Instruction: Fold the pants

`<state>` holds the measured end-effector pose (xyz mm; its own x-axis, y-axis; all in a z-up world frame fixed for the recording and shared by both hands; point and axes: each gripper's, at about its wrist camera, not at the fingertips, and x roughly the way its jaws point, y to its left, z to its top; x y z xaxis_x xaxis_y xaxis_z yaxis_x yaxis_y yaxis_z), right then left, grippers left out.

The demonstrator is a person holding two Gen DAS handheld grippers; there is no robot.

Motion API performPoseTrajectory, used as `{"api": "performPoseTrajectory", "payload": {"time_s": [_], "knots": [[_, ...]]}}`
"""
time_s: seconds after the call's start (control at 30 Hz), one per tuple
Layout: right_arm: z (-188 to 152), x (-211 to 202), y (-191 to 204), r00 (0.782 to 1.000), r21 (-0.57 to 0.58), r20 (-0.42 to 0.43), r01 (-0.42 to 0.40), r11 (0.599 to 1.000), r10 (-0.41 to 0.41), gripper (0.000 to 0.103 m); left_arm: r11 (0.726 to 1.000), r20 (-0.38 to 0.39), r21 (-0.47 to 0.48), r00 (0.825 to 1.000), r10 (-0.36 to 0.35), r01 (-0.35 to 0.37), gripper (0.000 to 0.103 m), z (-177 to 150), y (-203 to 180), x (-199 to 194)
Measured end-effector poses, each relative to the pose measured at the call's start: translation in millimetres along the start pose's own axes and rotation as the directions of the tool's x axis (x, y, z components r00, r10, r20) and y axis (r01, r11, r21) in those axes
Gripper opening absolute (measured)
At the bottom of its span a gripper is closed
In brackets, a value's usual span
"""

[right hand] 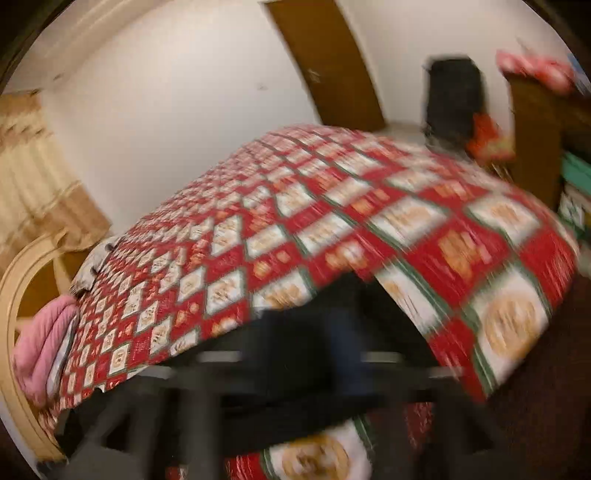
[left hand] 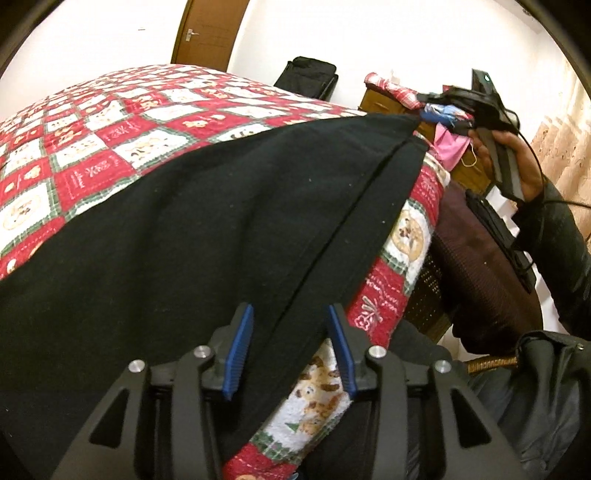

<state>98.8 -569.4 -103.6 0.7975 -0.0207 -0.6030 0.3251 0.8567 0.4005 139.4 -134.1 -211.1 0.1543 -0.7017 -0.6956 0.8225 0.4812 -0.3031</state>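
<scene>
The black fabric pants (left hand: 192, 221) lie spread flat on a bed covered by a red, white and green checked quilt (left hand: 92, 122) with printed squares. In the left wrist view the cloth fills the middle of the picture, and one long straight edge of it runs from between the tool's fingers up toward the far right corner of the bed, close to the quilt's edge.

The left tool (left hand: 291, 350) sits low over that edge with its blue-padded fingers (left hand: 240, 354) standing apart. The pants' edge passes between them, but the pads do not press on the cloth, so the tool is released.

The right tool (left hand: 495, 110) shows in the left wrist view at the upper right, held up in a person's hand (left hand: 517, 162) above the far corner of the pants, with a dark sleeve (left hand: 561, 236) below it. Its jaws cannot be made out from that side. In the right wrist view everything is smeared by motion; a dark strip of the pants (right hand: 317, 317) lies in front of the tool, and I cannot tell whether its fingers are apart or closed.

Behind the bed stand a brown wooden door (left hand: 210, 33) and a black suitcase (left hand: 306, 75) against the white wall.
</scene>
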Motion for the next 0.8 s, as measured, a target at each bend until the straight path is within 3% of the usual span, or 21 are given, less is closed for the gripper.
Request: {"api": "performPoseTrajectory", "payload": {"time_s": [0.03, 0.27, 0.33, 0.37, 0.4, 0.53, 0.6, 0.7, 0.8], "knots": [[-6.8, -6.0, -5.4, 0.998, 0.038, 0.009, -0.069, 0.997, 0.068, 0.07, 1.0, 0.001, -0.001, 1.0, -0.002, 0.002, 0.044, 0.4, 0.7, 0.1], [-16.5, 17.7, -21.0, 0.999, 0.122, -0.033, -0.029, 0.992, 0.033, 0.068, 1.0, 0.005, -0.004, 1.0, -0.004, 0.004, 0.046, 2.1, 0.6, 1.3], [-13.5, 33.2, -24.8, 0.996, 0.143, -0.044, -0.066, 0.988, 0.072, 0.044, 1.0, 0.005, -0.003, 1.0, -0.005, 0.005, 0.048, 1.3, -0.1, 1.8], [-11.5, 40.0, -24.5, 0.996, 0.14, -0.05, -0.069, 0.988, 0.076, 0.015, 1.0, 0.004, -0.003, 1.0, -0.007, 0.007, 0.049, 1.1, -0.1, 2.4], [-9.0, 45.4, -23.7, 0.996, 0.14, -0.051, -0.071, 0.988, 0.079, 0.003, 1.0, 0.004, -0.002, 1.0, -0.007, 0.007, 0.049, 0.9, -0.2, 2.9], [6.8, 32.3, -7.9, 0.985, 0.07, 0.04, -0.171, 0.983, 0.169, 0.003, 1.0, 0.003, -0.013, 1.0, -0.016, 0.016, 0.049, 1.3, 2.0, 1.8], [9.0, 6.4, 1.9, 0.964, 0.008, 0.105, -0.247, 0.969, 0.245, 0.002, 1.0, 0.002, -0.016, 1.0, -0.023, 0.023, 0.049, 1.0, 2.8, 2.2], [3.0, -6.5, -3.1, 0.97, -0.008, 0.107, -0.219, 0.976, 0.218, 0.003, 1.0, -0.002, -0.016, 1.0, -0.027, 0.027, 0.05, 1.2, 3.1, 3.4], [-13.2, 5.0, -31.8, 0.988, 0.029, 0.056, -0.143, 0.989, 0.141, 0.003, 0.999, -0.009, -0.014, 0.999, -0.039, 0.038, 0.054, 1.8, 1.8, 3.7]]}}
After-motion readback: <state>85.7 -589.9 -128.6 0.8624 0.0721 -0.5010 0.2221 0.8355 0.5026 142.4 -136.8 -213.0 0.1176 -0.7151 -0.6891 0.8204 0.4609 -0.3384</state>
